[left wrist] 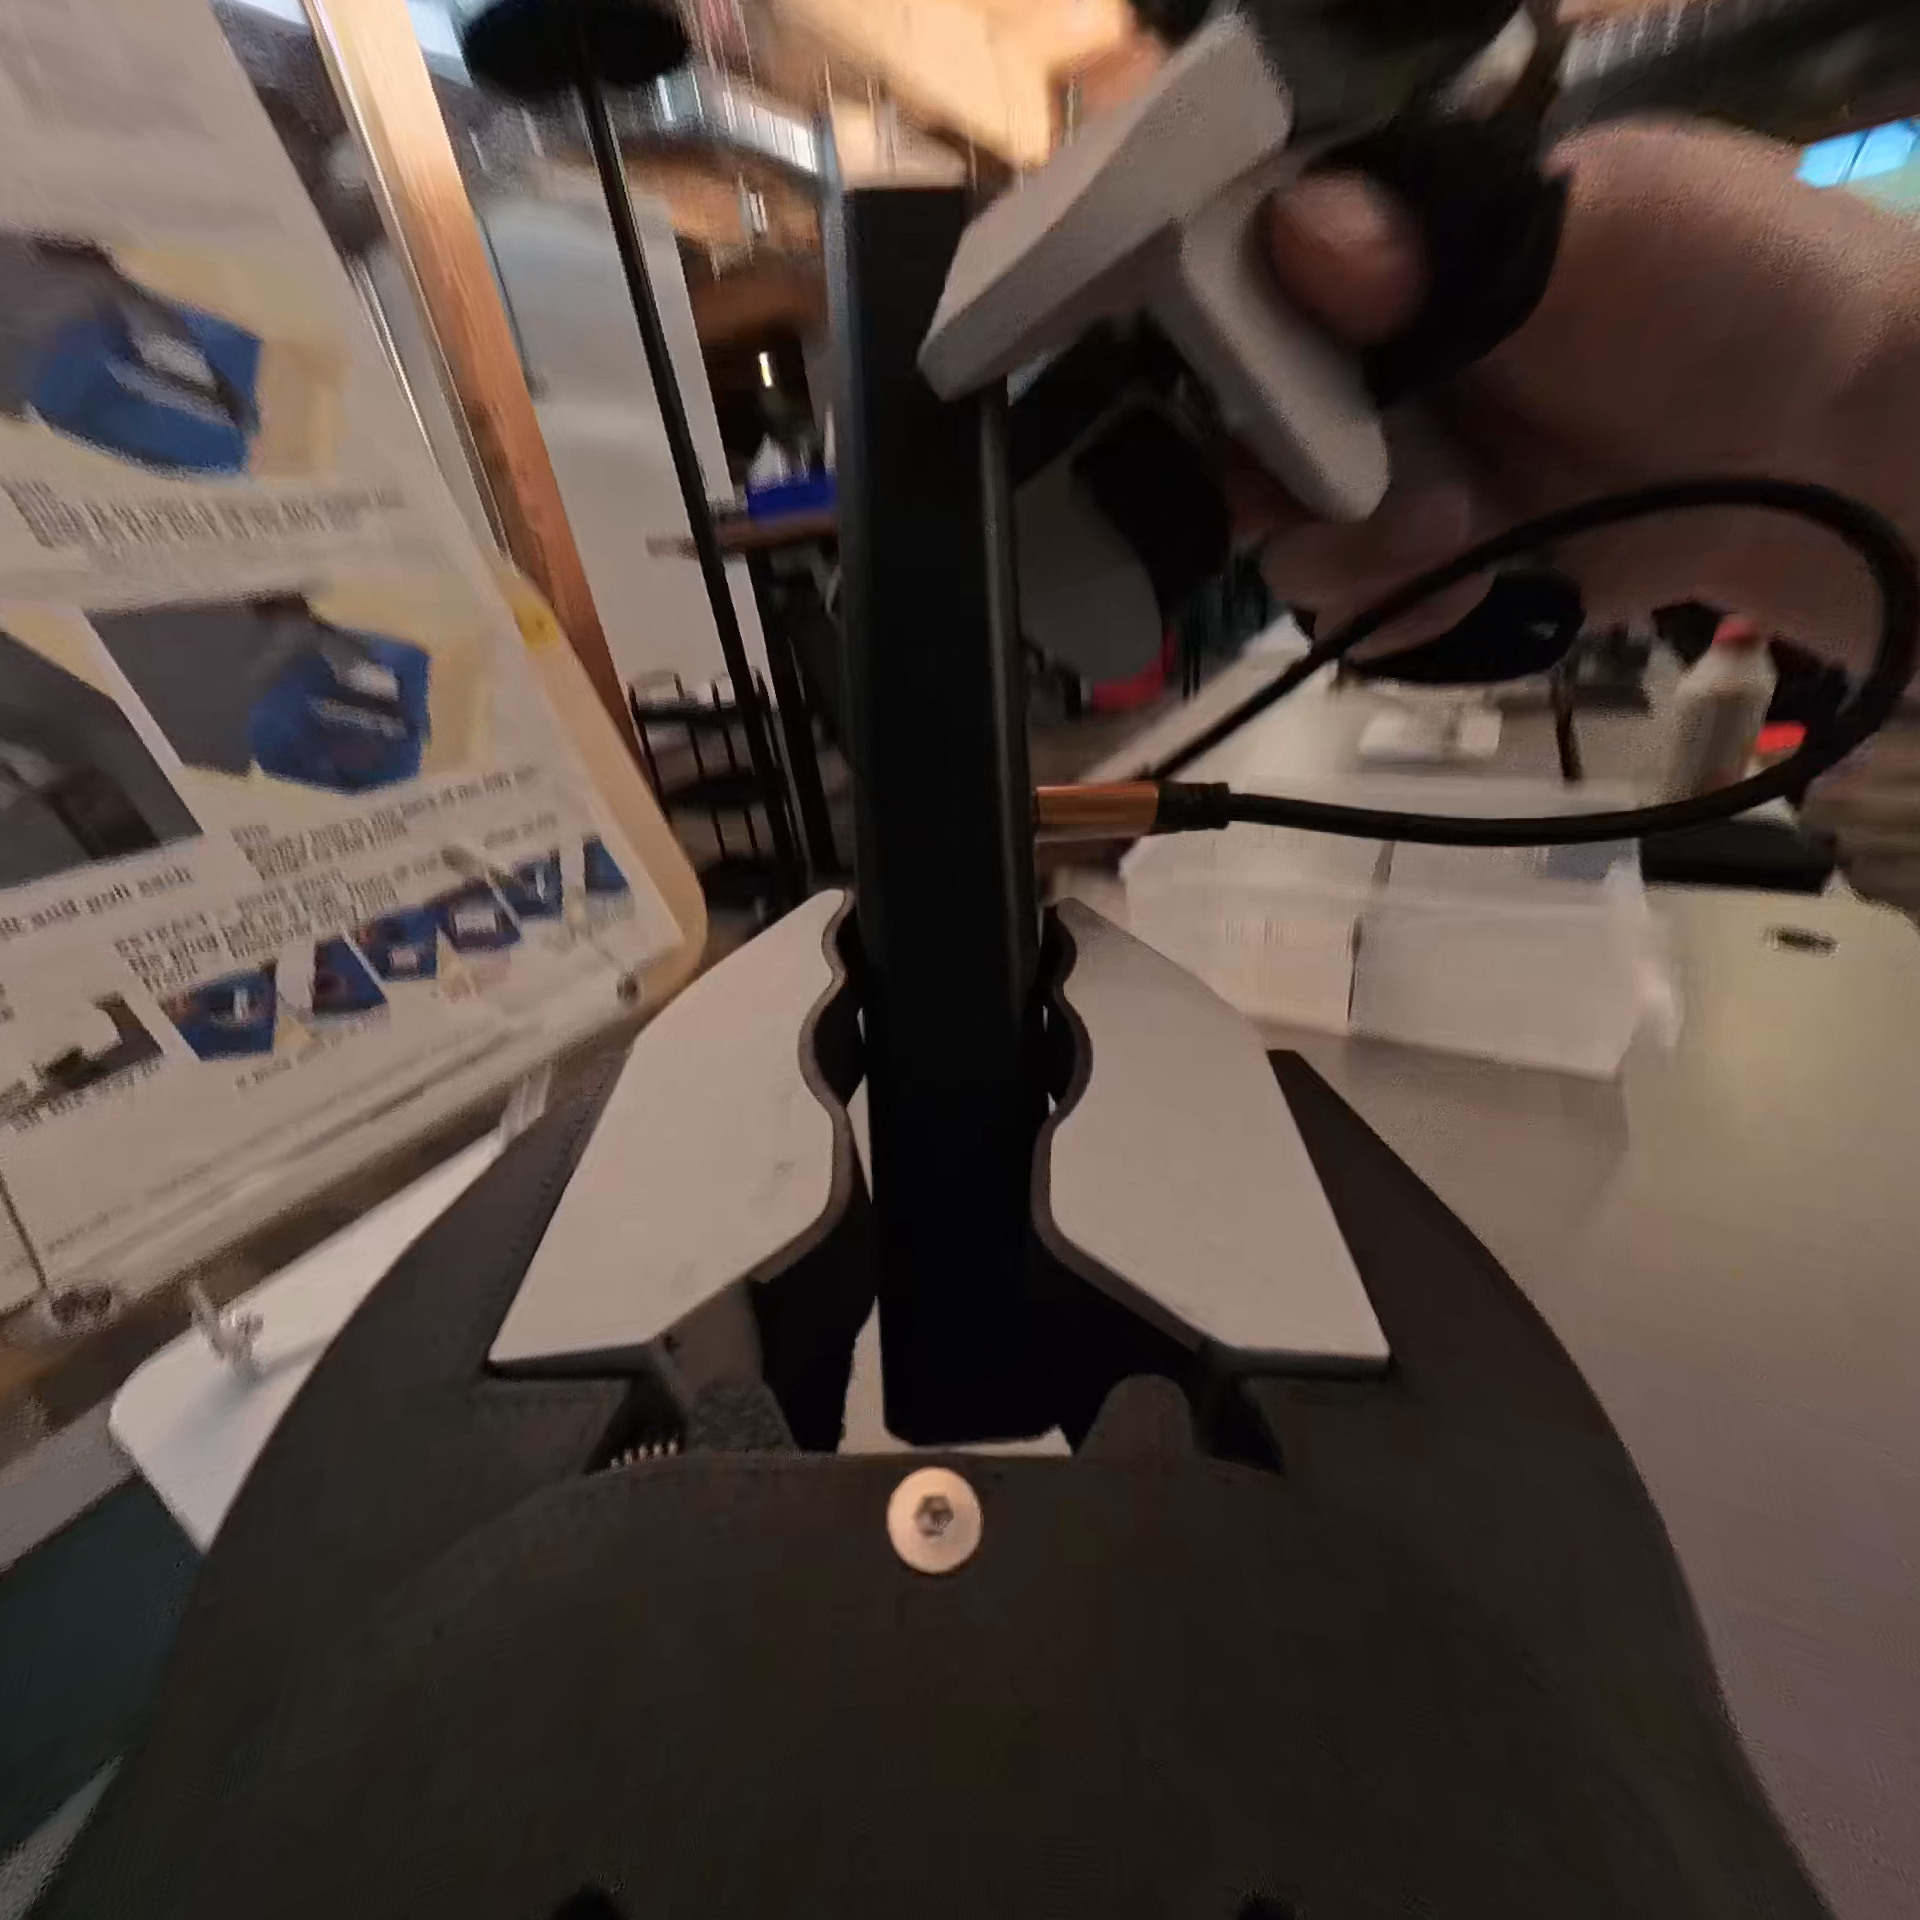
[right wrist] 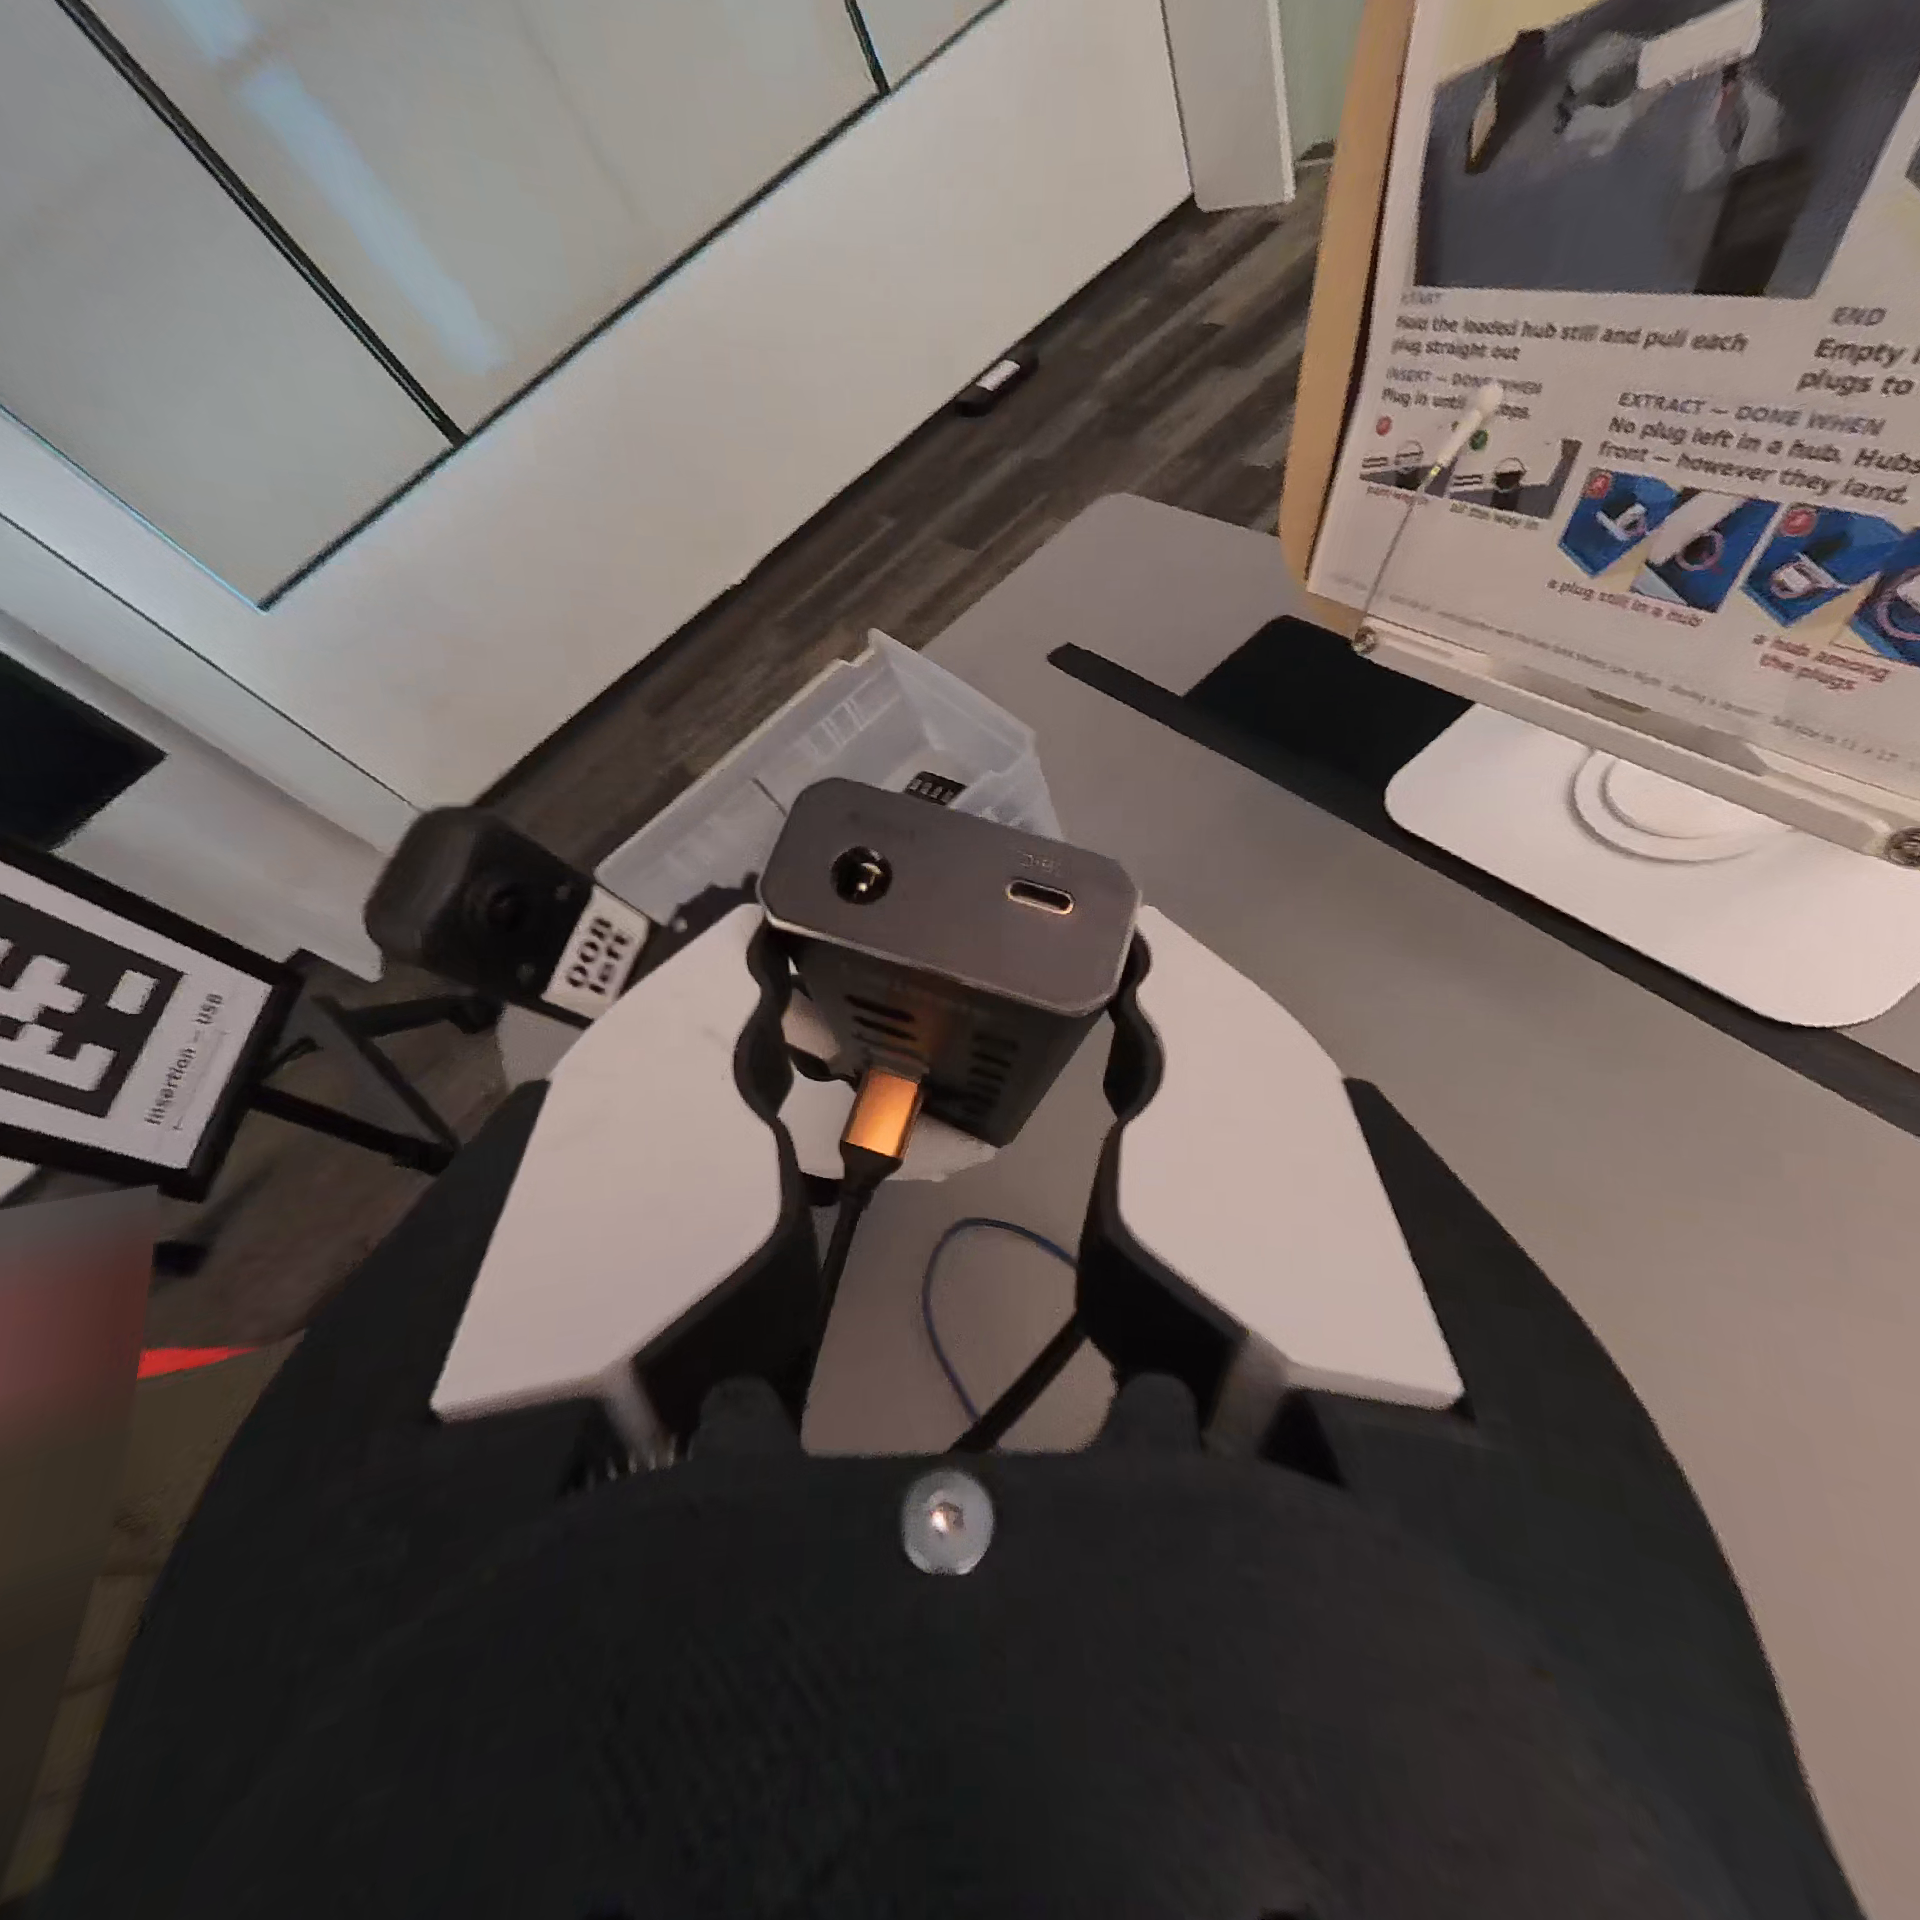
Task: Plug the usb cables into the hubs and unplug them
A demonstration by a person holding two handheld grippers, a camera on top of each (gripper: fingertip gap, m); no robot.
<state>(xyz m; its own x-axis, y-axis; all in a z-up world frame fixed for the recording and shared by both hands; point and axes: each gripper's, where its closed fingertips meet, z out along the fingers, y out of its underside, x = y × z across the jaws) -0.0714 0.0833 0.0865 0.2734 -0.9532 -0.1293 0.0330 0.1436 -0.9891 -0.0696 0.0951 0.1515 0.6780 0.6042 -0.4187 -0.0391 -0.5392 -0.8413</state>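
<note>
An instruction sheet [left wrist: 260, 623] stands at the left. The left claw [left wrist: 951, 997] pinches a dark hub [left wrist: 930, 727] upright above the table [left wrist: 1662, 1195]; a copper-coloured plug [left wrist: 1098, 808] on a black cable [left wrist: 1558, 821] sits in its right side. The right claw [right wrist: 940, 997] seems spread around the hub's end, apparently without gripping.

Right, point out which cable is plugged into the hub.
The black cable with the copper plug, which is seated in the hub. The thin blue wire only loops loose below it and enters no port that shows.
</note>
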